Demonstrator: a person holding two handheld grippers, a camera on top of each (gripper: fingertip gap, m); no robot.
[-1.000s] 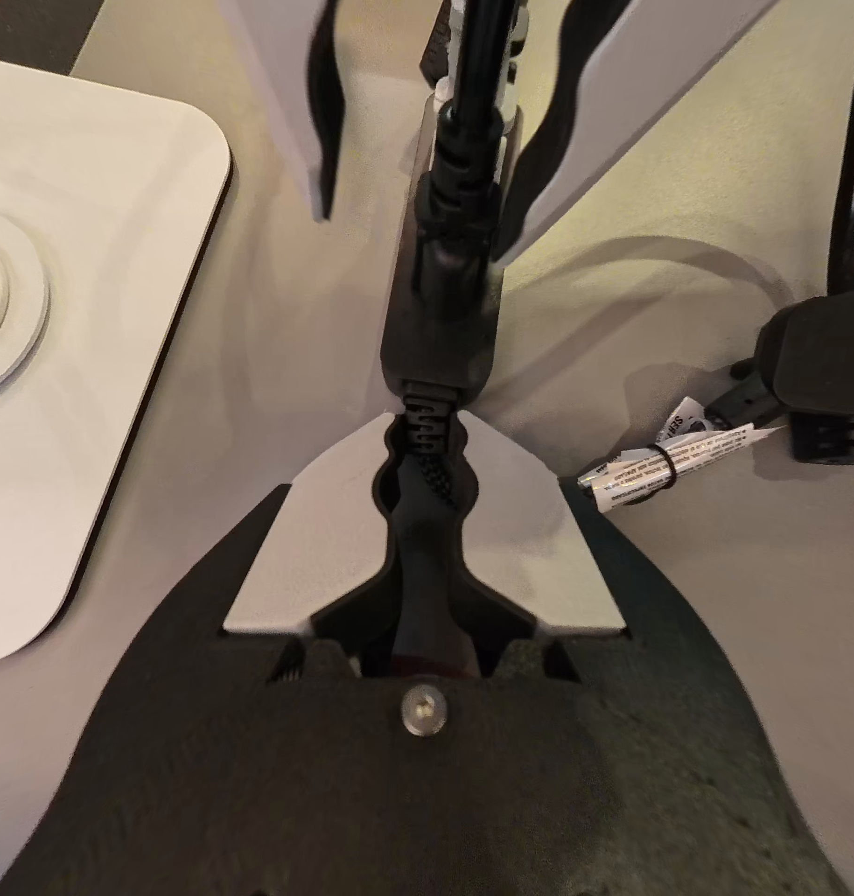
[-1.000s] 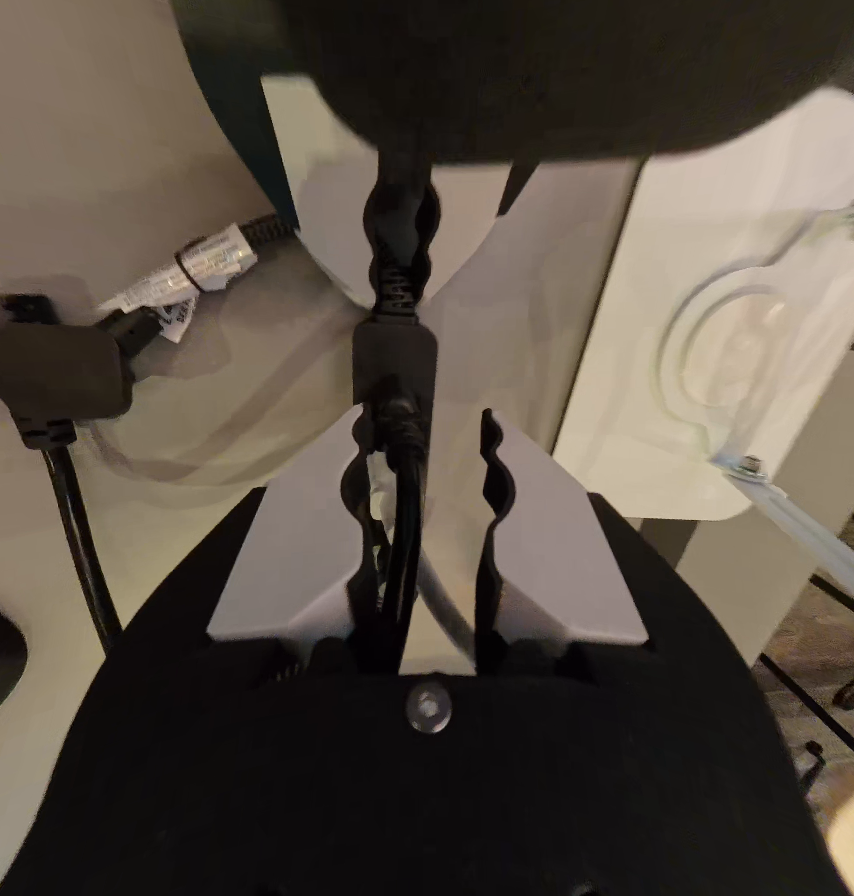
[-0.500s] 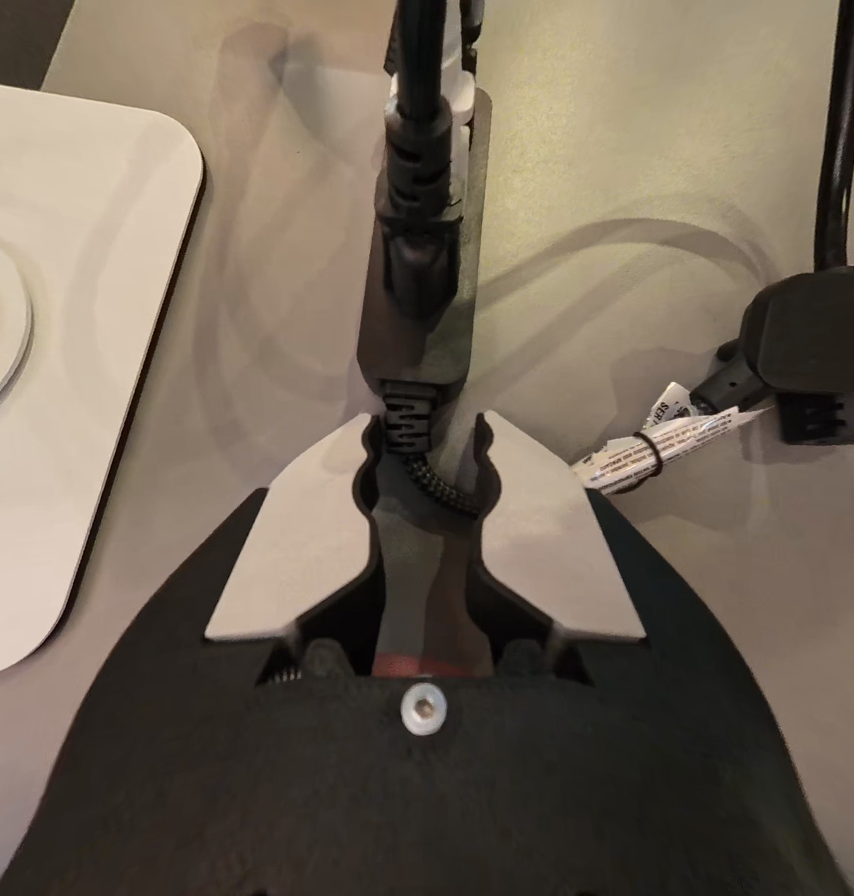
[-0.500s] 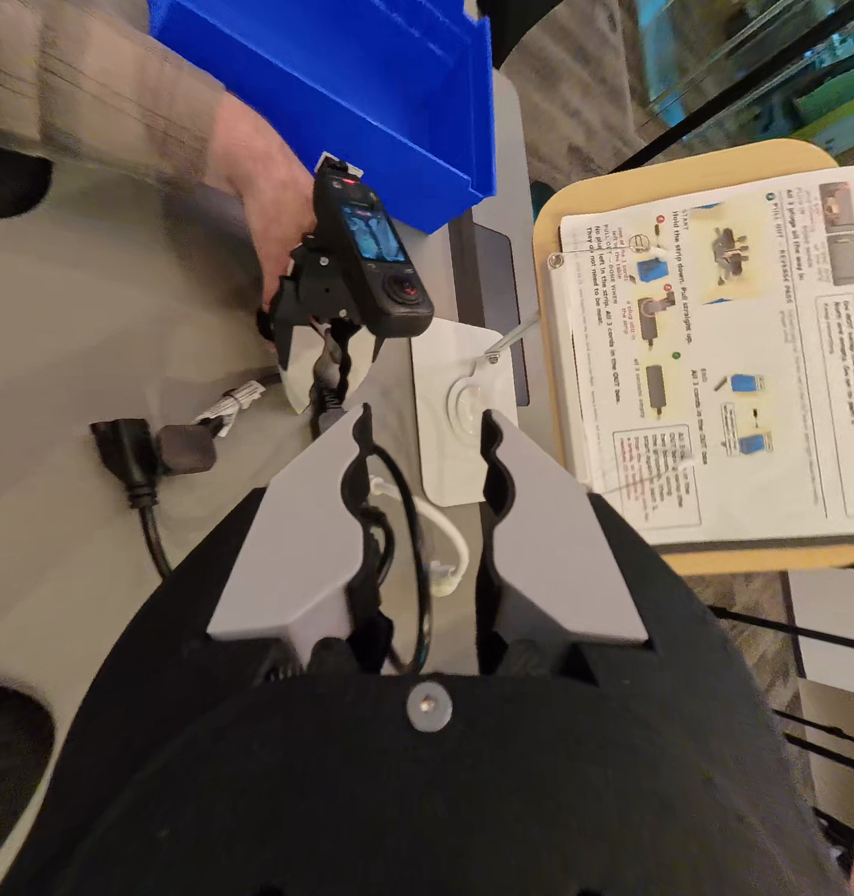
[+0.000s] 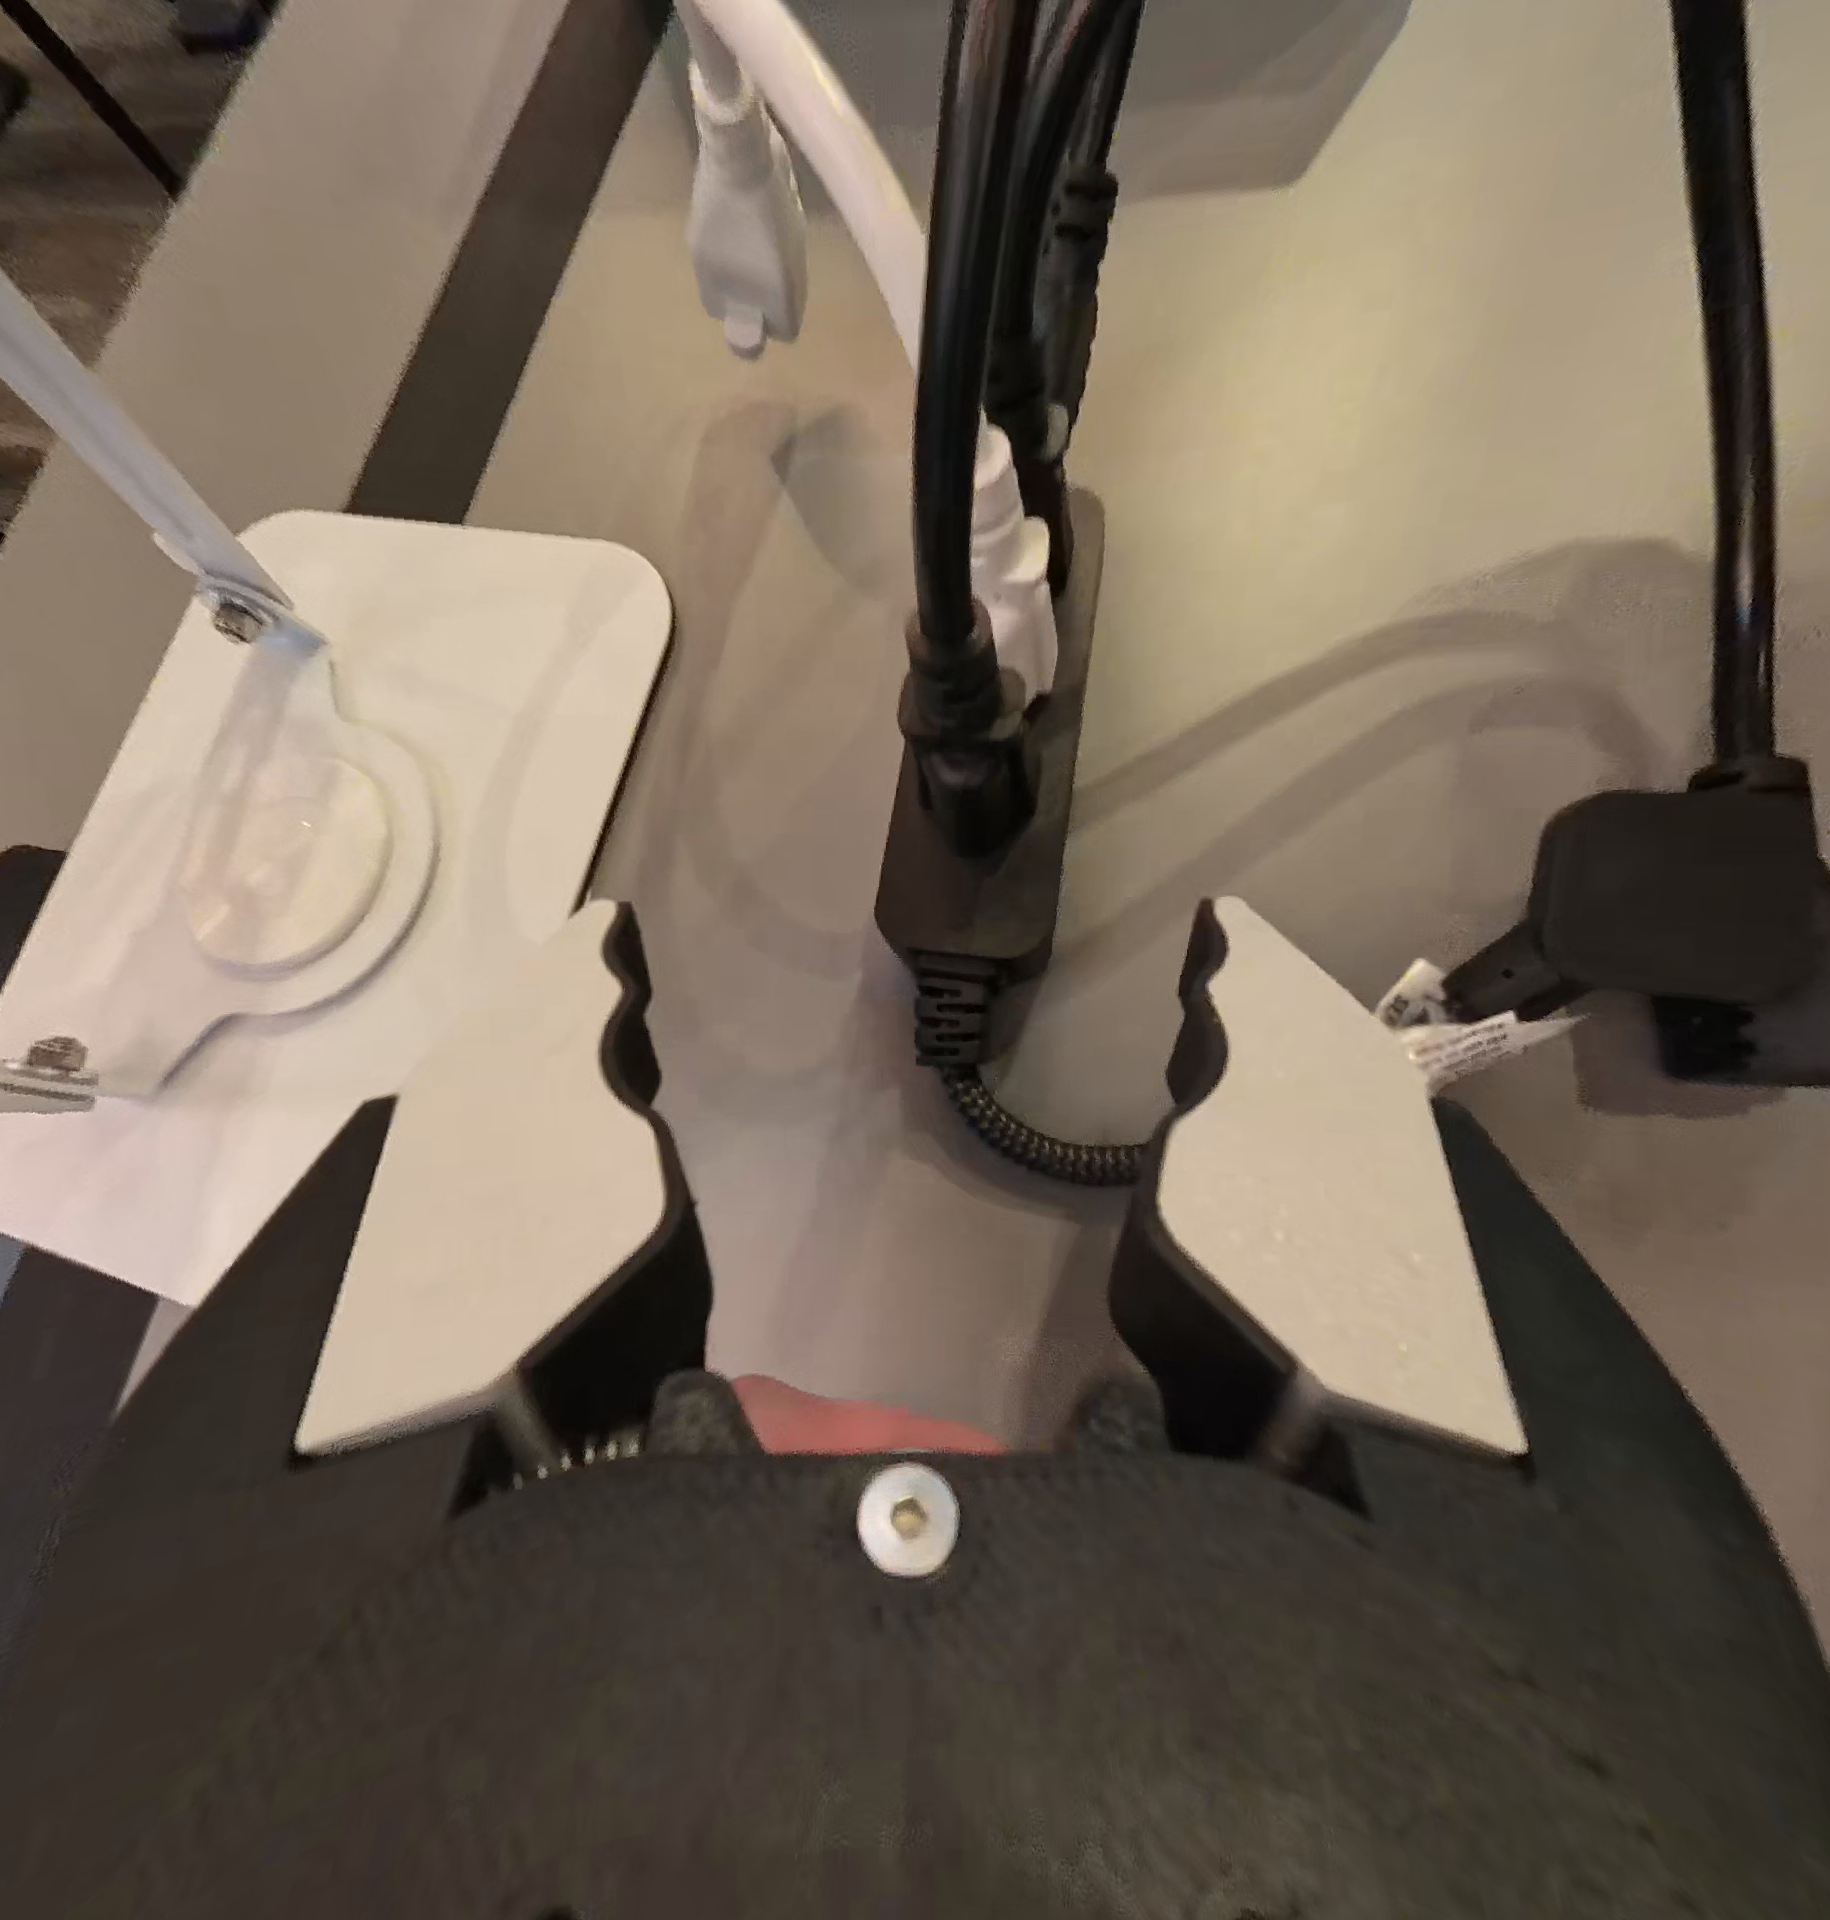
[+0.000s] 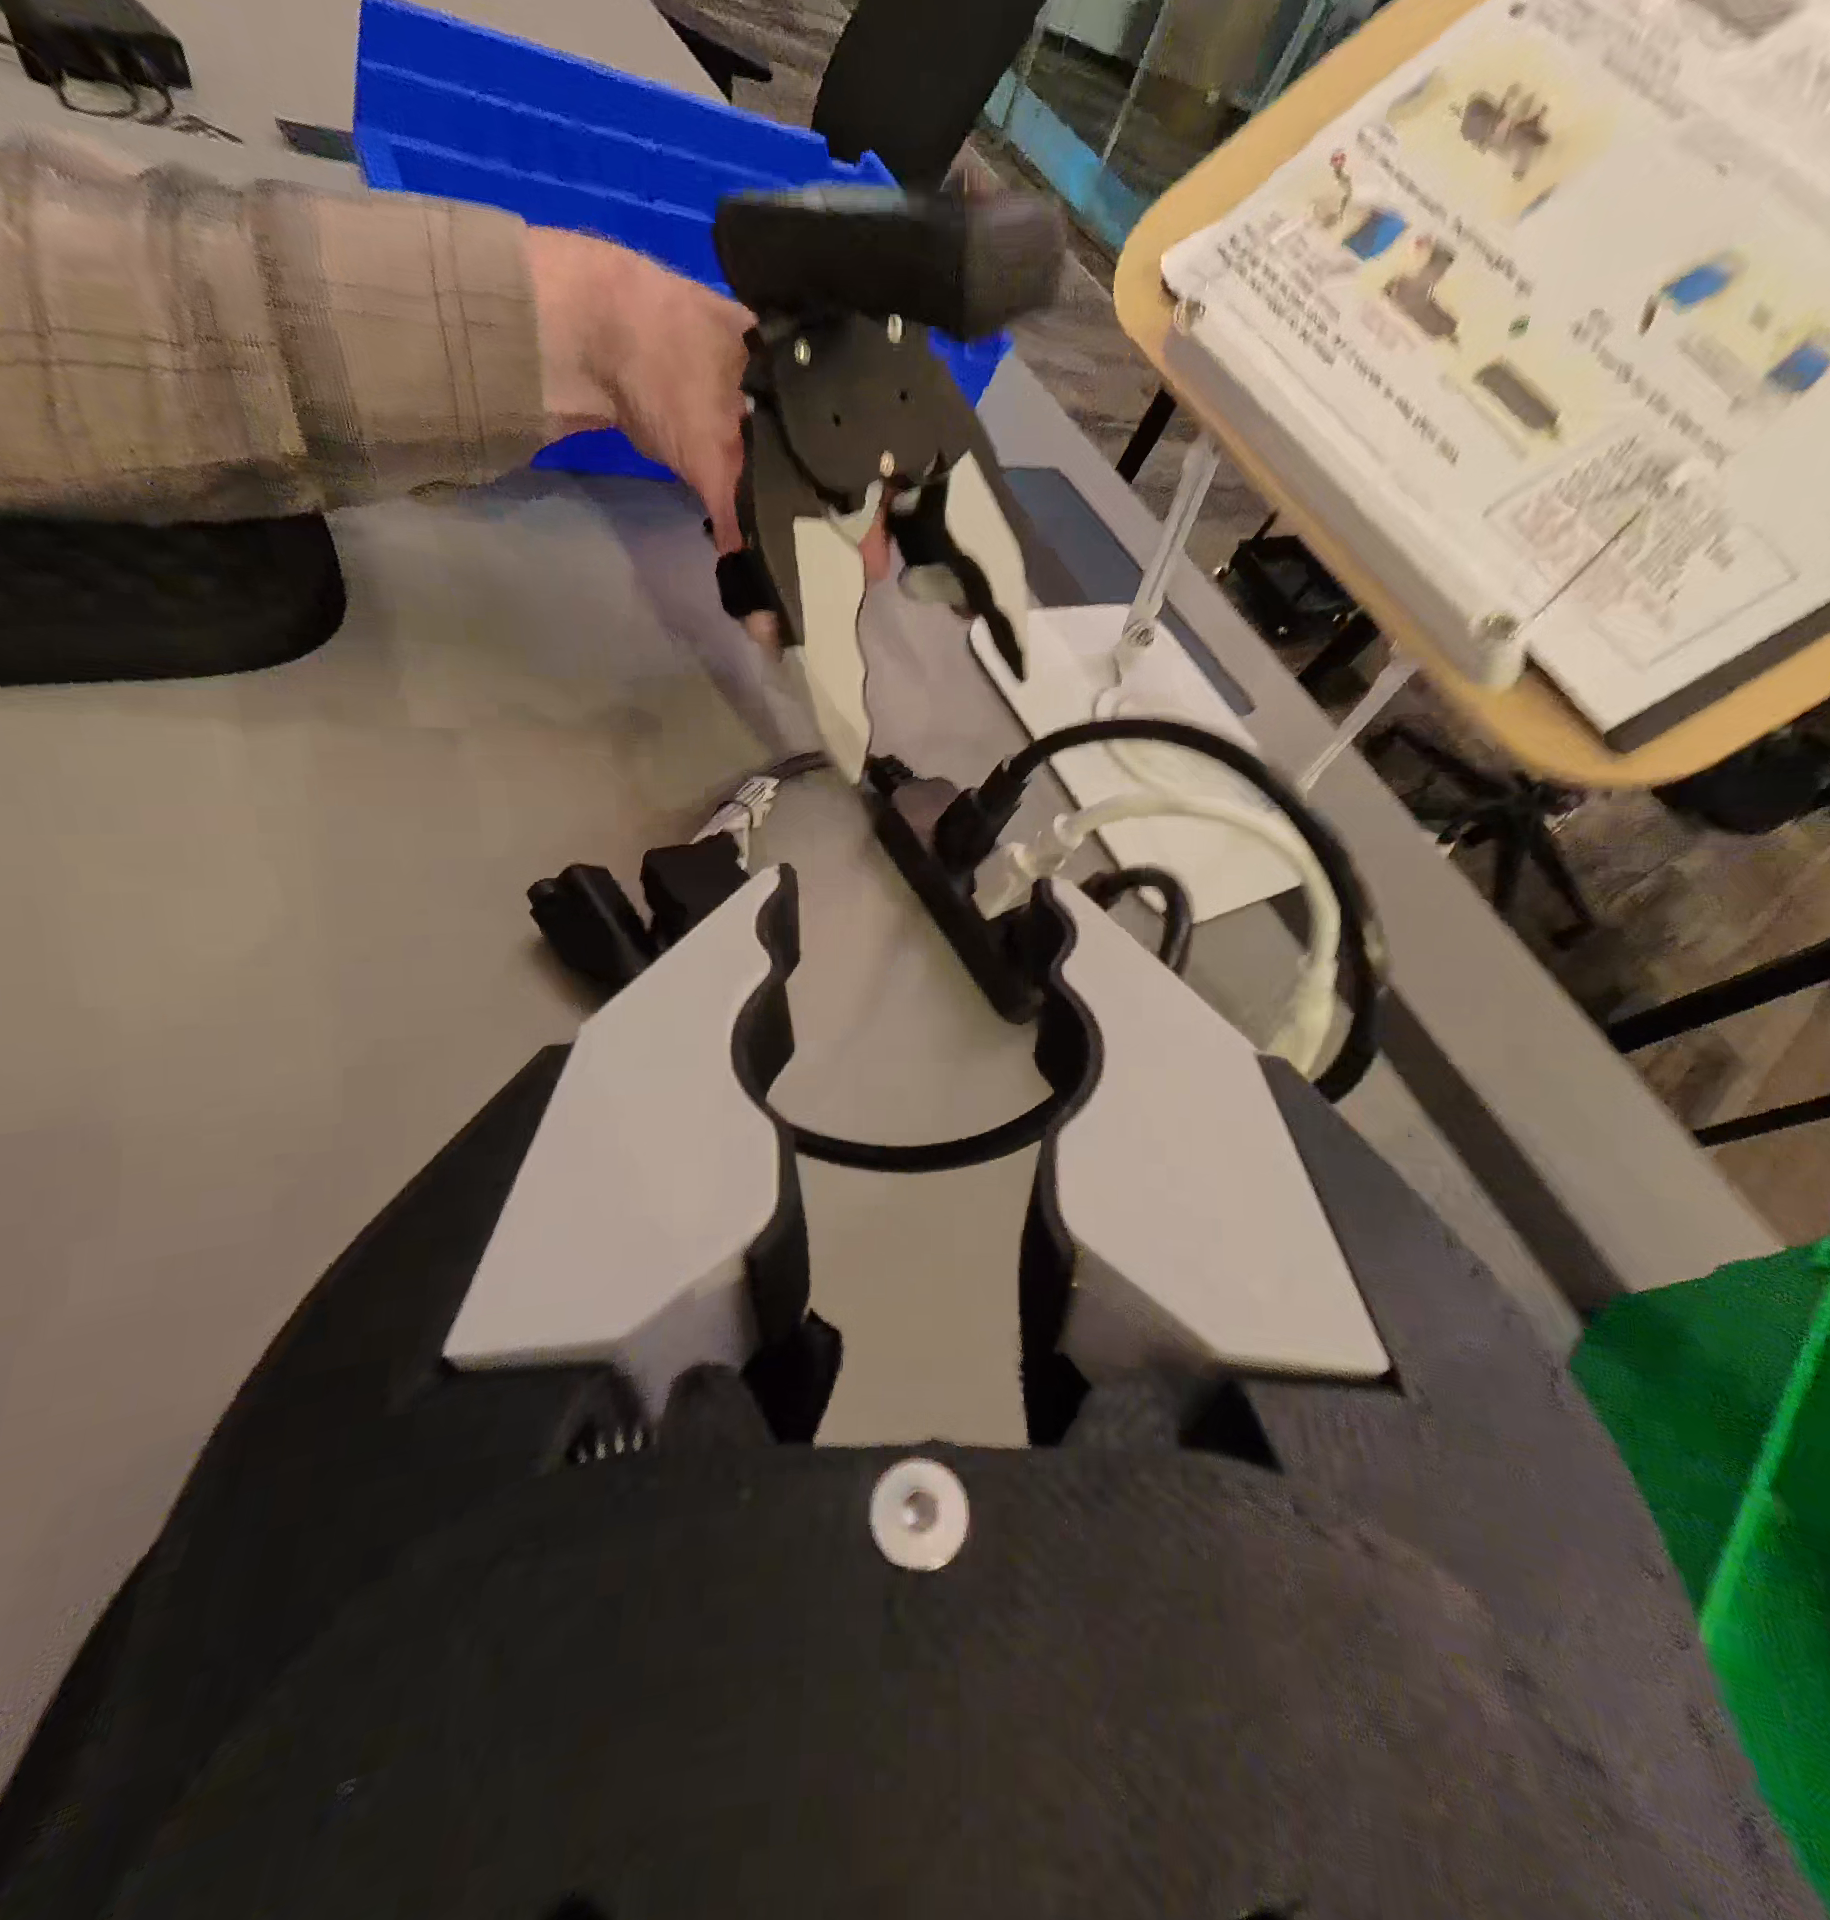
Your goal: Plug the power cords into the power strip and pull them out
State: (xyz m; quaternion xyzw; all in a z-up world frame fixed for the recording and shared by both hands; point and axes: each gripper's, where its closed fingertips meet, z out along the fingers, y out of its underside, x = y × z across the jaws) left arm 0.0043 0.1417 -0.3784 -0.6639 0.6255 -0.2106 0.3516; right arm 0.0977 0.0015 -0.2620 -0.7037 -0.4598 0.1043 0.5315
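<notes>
1. The power strip (image 5: 978, 831) lies flat on the grey worktop (image 5: 1306, 416), a slim black bar. In the left wrist view its long axis runs straight away from the left gripper (image 5: 916, 935), near end first.
2. Three cords are plugged into the power strip in a row: a black plug (image 5: 958, 727) nearest its near end, a white plug (image 5: 1015, 582) next, and another black plug (image 5: 1046, 416) beyond.
3. The braided supply cord (image 5: 1036, 1138) leaves the near end of the power strip and curls toward the right finger of the left gripper.
4. The left gripper is released, its jaws spread wide with nothing between them; the near end of the power strip sits just ahead of its fingertips.
5. The right gripper (image 6: 916, 935) is also released and empty. From it the power strip (image 6: 952, 904) lies ahead and slants away to the left, its far end just past the right fingertip.
6. Judged from both views, the left gripper is better lined up on the power strip's end to hold it down, while the right gripper is nearer the plugs' side for pulling.
7. A loose black plug (image 5: 1700, 904) lies on the worktop well to the right of the power strip.
</notes>
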